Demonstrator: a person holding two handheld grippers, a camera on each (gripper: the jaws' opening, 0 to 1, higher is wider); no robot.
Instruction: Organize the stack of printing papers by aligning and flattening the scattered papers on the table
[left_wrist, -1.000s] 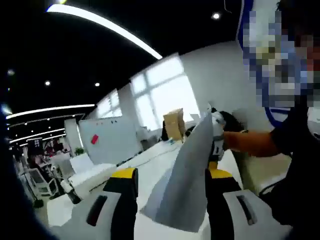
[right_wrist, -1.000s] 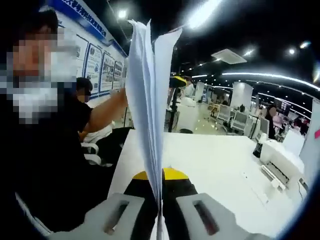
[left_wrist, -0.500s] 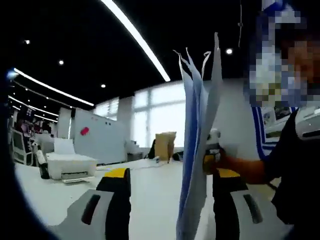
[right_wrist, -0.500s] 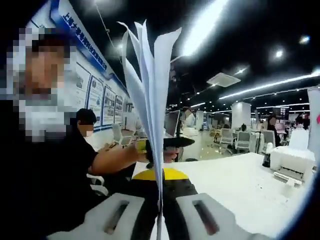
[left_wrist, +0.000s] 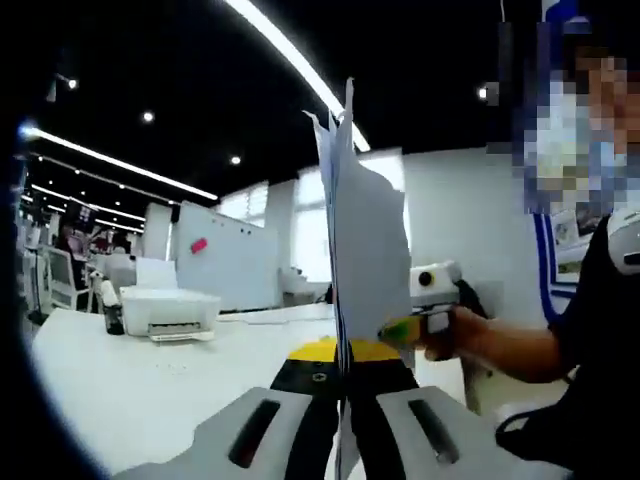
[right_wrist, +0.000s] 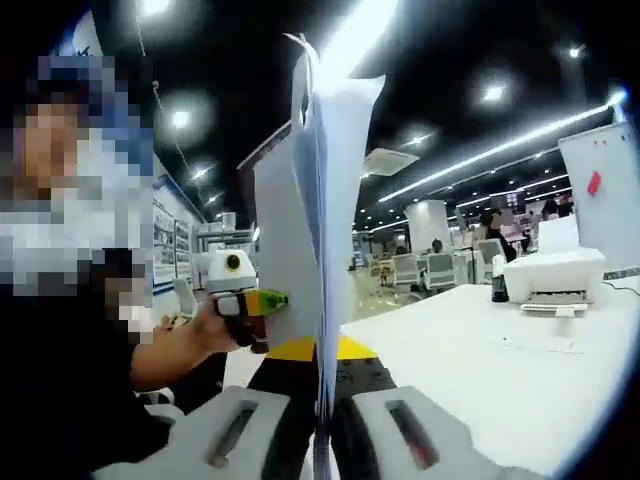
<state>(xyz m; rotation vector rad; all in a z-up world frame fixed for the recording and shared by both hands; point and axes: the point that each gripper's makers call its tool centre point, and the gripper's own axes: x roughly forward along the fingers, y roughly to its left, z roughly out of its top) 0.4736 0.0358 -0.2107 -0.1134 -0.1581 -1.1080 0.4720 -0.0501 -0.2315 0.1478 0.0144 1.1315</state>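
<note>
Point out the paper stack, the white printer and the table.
paper stack (left_wrist: 365, 250), left gripper view, flat face of the sheets.
white printer (right_wrist: 555, 275), right gripper view, front body.
table (right_wrist: 470, 370), right gripper view, bare top.

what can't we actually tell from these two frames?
- Bottom edge of the paper stack: left gripper view, hidden between the left gripper jaws; alignment unverifiable.
- Same in right gripper view: stack runs down into the right gripper.
- Sheet count: edges too thin and blurred.
- Wall posters: right gripper view, text too small.
- Printer: tray contents too small.
</note>
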